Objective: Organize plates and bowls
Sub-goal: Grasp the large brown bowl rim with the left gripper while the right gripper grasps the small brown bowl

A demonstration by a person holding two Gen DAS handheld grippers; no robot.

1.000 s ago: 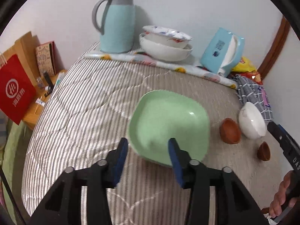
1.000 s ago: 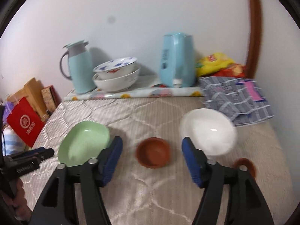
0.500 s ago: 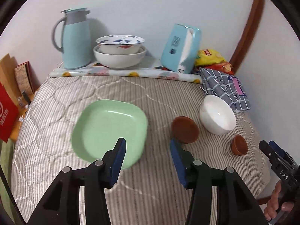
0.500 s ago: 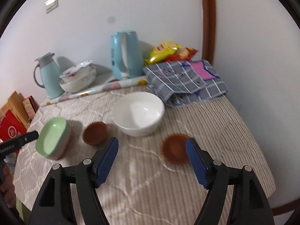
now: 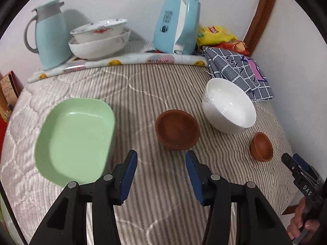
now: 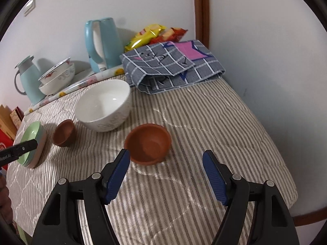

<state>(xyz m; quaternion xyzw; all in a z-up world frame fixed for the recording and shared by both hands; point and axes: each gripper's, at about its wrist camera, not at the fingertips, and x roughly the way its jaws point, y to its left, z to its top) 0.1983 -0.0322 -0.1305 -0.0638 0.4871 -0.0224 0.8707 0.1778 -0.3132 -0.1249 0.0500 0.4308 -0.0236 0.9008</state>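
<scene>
Striped bedding (image 5: 143,85) carries 4 loose dishes: beside the white bowl (image 5: 229,106) sit 2 brown bowls (image 5: 177,129), the green plate (image 5: 74,138) farther off. Left gripper (image 5: 161,173) hovers half-spread, empty; right gripper (image 6: 166,175) gapes wider, also empty.

A home room: striped quilted table cover (image 5: 143,85), thermos jug (image 5: 51,34), snack bags (image 6: 155,33), folded checked cloth (image 6: 173,65)
</scene>
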